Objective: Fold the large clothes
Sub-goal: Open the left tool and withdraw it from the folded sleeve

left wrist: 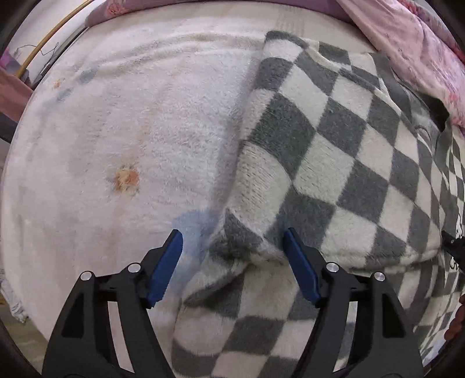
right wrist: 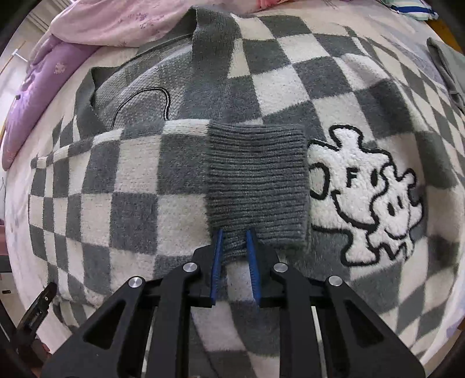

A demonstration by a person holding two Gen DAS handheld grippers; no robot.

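Left wrist view is showing the left tool point(left wrist: 232, 256) with its blue pads spread wide, hovering low over the folded edge of a grey-and-white checkered sweater point(left wrist: 334, 151). Nothing is sitting between the pads except the fuzzy fold beneath them, and whether the right pad is touching the cloth is hard to tell. The sweater is lying on a white fleece blanket point(left wrist: 116, 130) that is covering the bed, and an orange stain point(left wrist: 126, 178) is showing on that blanket to the left of the garment. A pink floral quilt point(left wrist: 407, 43) is bunching along the far upper right.

Right wrist view is showing the right tool point(right wrist: 234, 247) with its pads drawn narrow, pinching the near edge of the ribbed grey cuff point(right wrist: 257, 180) of a sleeve. That sleeve is lying folded across the sweater's chest, with the cuff resting just beside a white embroidered cartoon patch point(right wrist: 375, 203) outlined in black. A grey ribbed band point(right wrist: 213, 49) is running up toward the far side of the garment. A purple pillow point(right wrist: 40, 96) and the pink quilt point(right wrist: 122, 23) are lying beyond the sweater at upper left.
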